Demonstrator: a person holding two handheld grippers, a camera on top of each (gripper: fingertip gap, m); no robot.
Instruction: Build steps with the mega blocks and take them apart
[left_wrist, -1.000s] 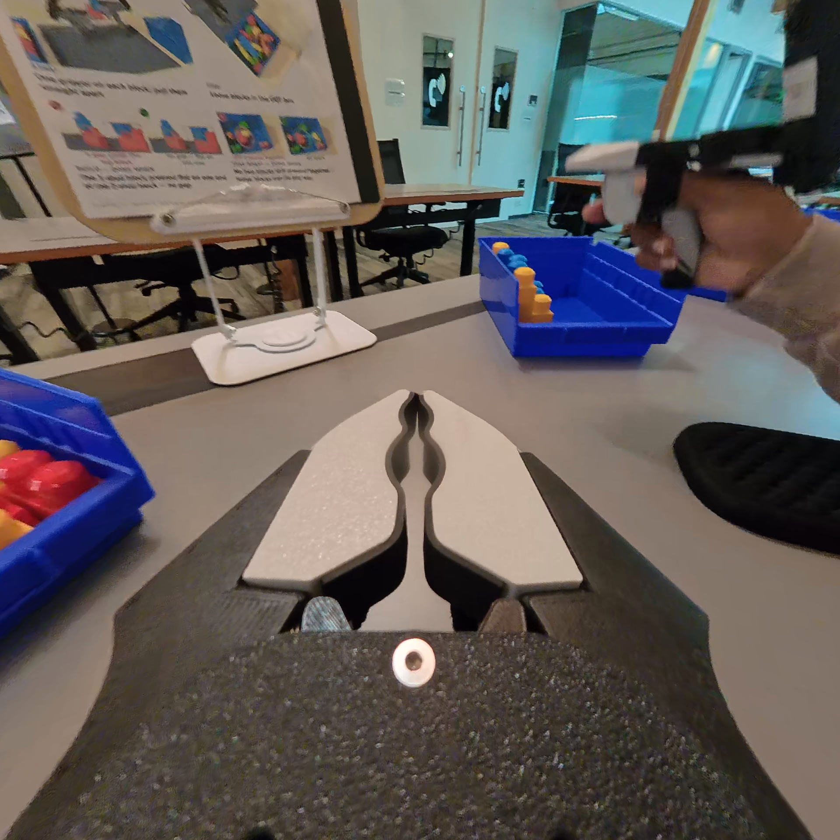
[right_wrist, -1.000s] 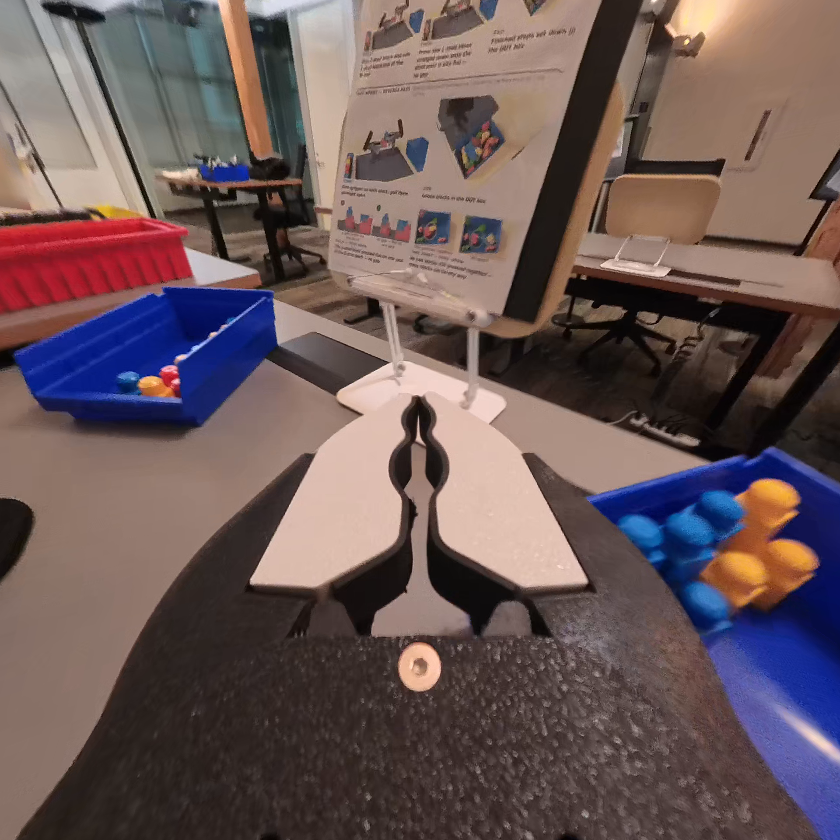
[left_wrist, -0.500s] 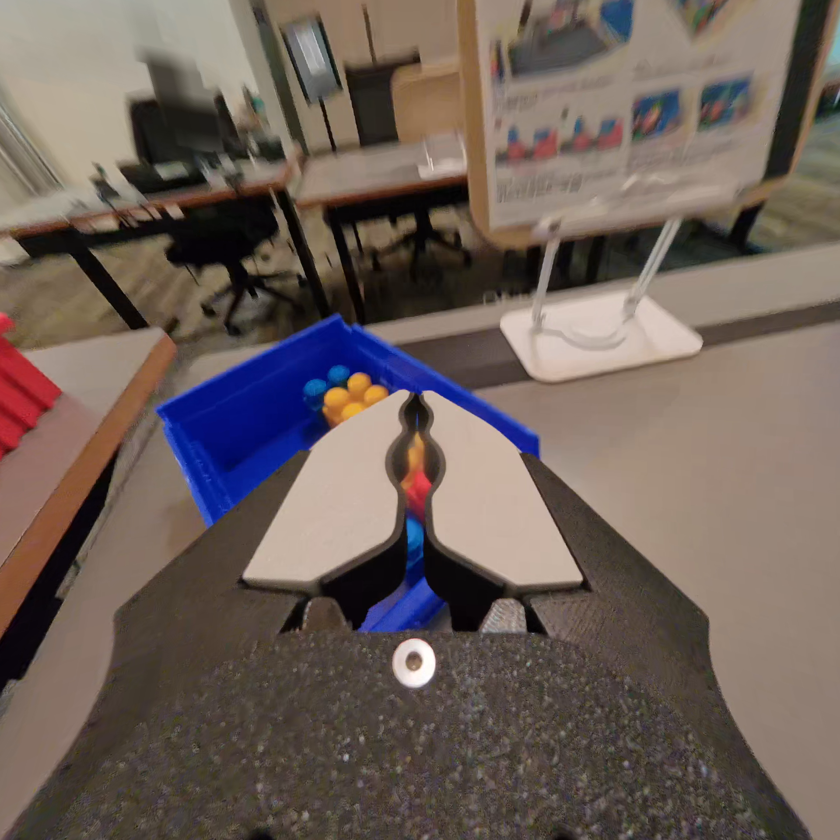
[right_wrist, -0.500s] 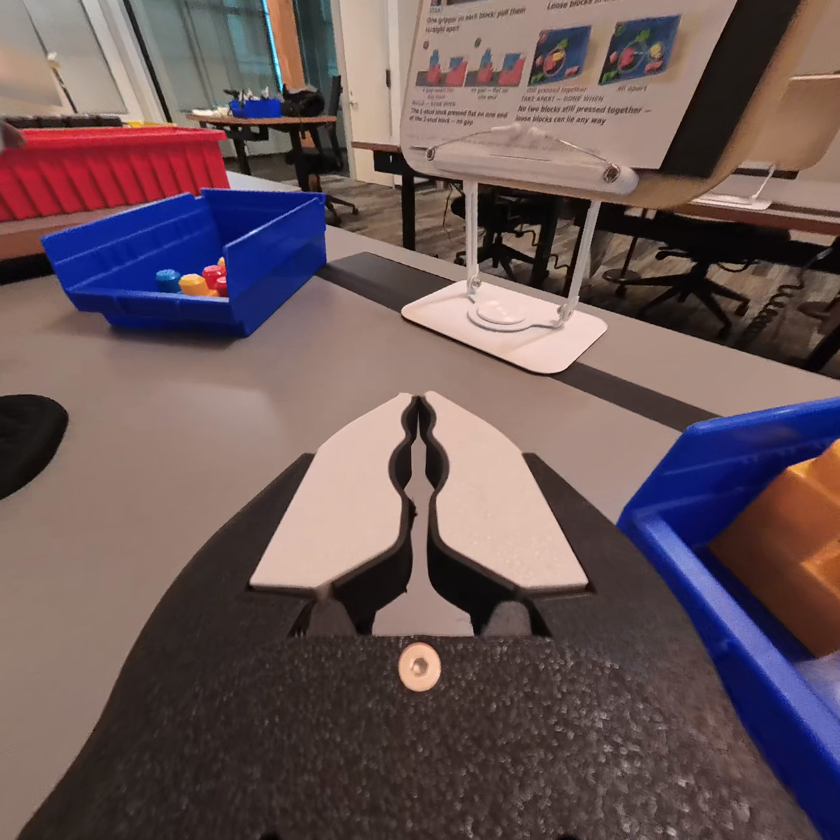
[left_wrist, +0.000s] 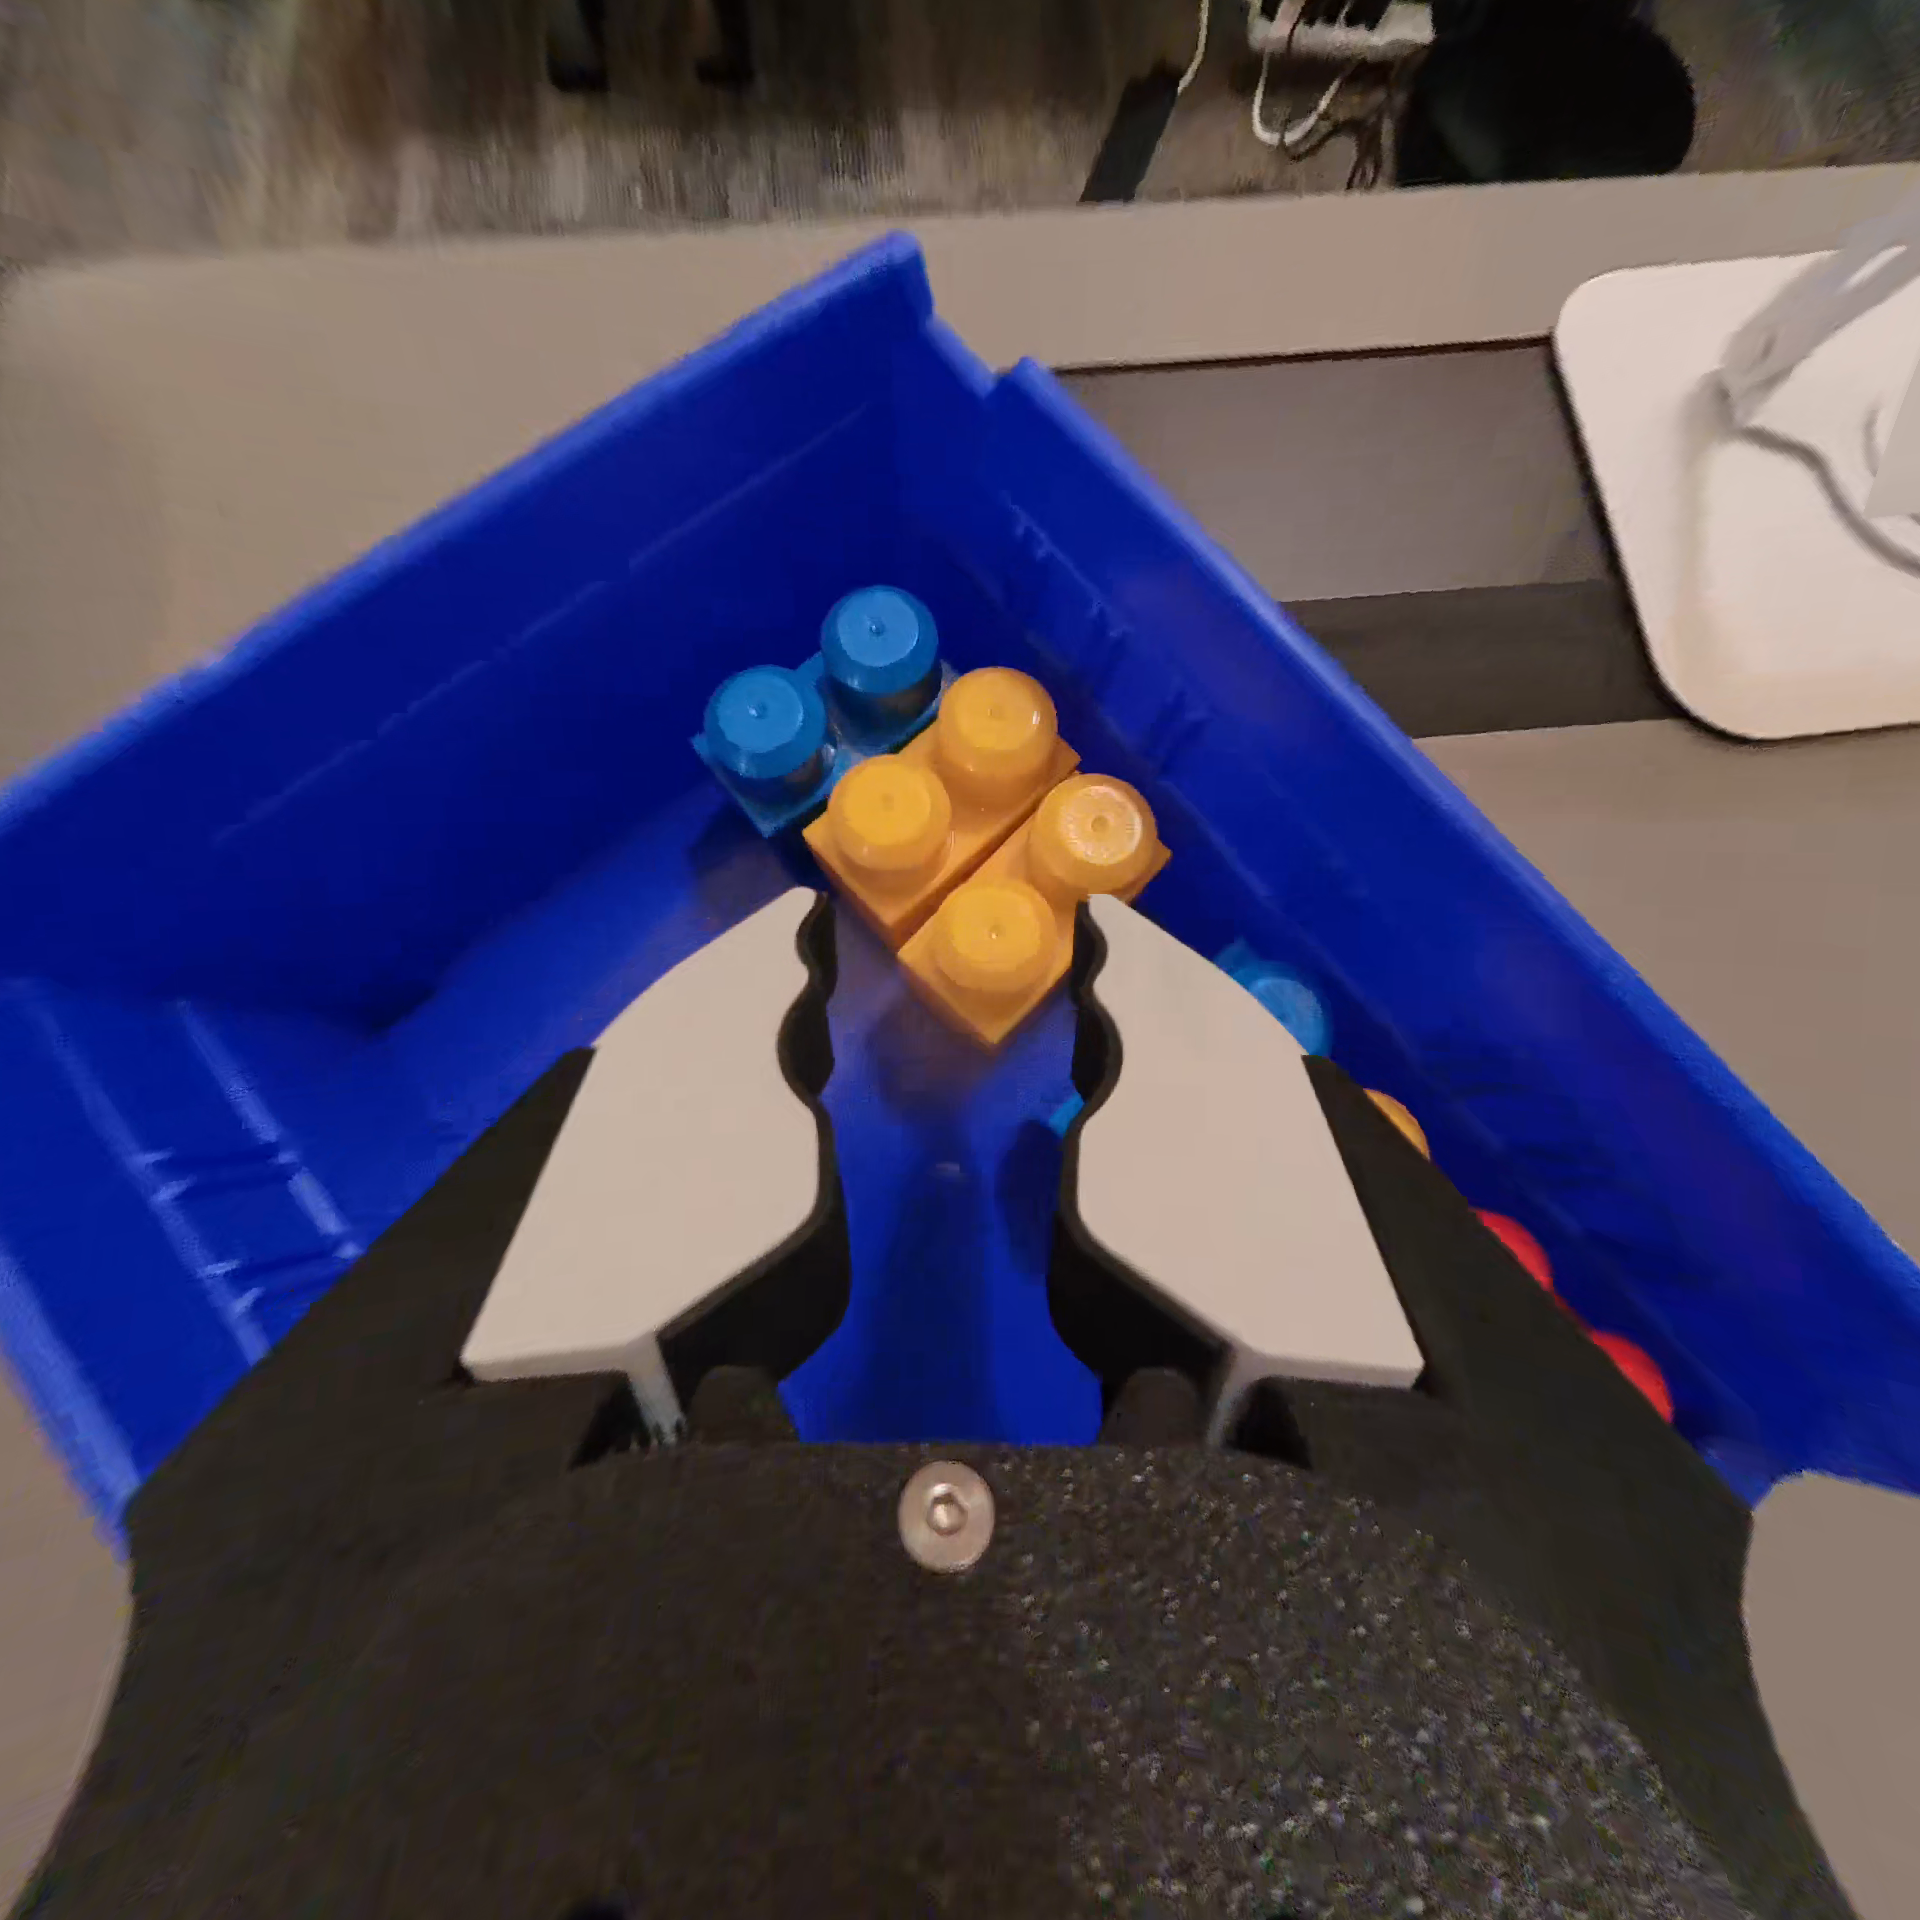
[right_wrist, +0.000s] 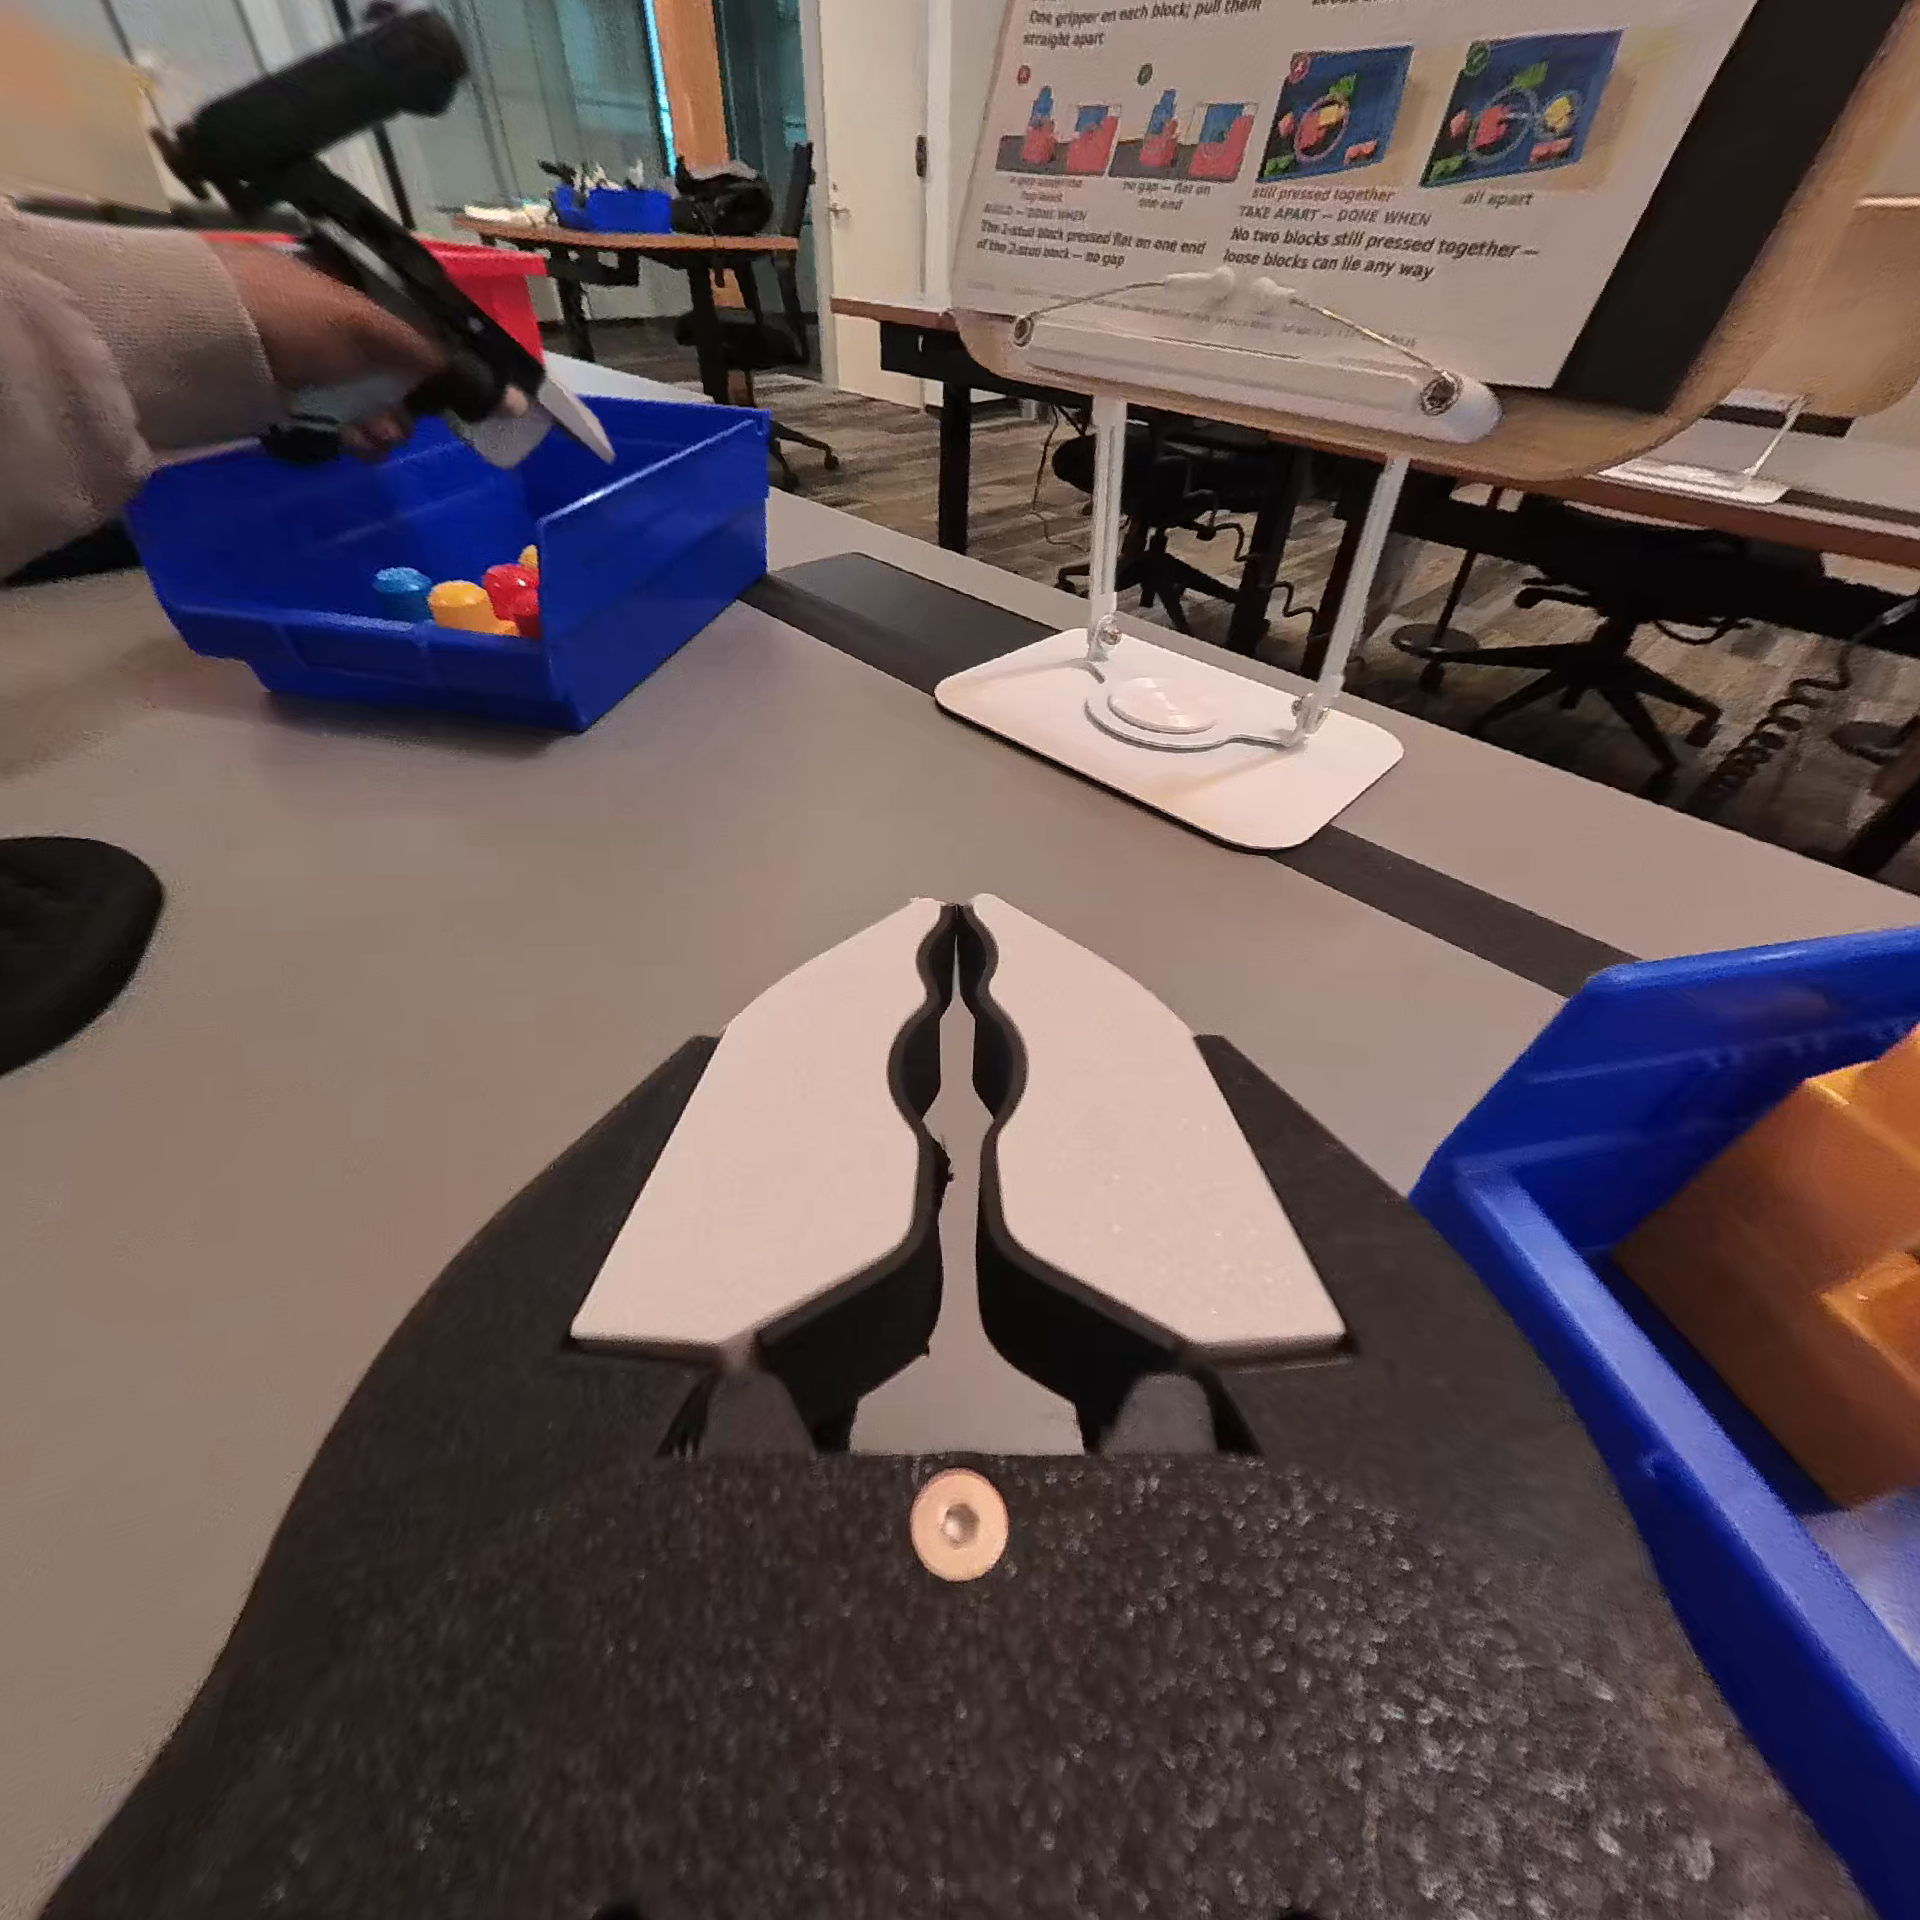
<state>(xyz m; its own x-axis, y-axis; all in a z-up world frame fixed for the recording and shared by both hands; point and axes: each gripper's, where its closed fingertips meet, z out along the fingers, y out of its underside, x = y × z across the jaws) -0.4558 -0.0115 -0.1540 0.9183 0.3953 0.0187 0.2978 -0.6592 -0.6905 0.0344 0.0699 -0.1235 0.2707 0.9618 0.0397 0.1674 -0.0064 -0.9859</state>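
The left claw (left_wrist: 940, 914) hangs over the blue bin (left_wrist: 436, 665), fingers spread with nothing between them, tips just short of the nearest orange block (left_wrist: 997, 961). Past that block, inside the same bin, sit a second orange block (left_wrist: 940, 795) and a blue block (left_wrist: 816, 707); red and blue pieces lie along the bin's right wall. The right claw (right_wrist: 956, 909) is closed and empty above the worktop (right_wrist: 520, 883), well apart from that bin. Building seems barely begun: no block lifted, none joined on the worktop.
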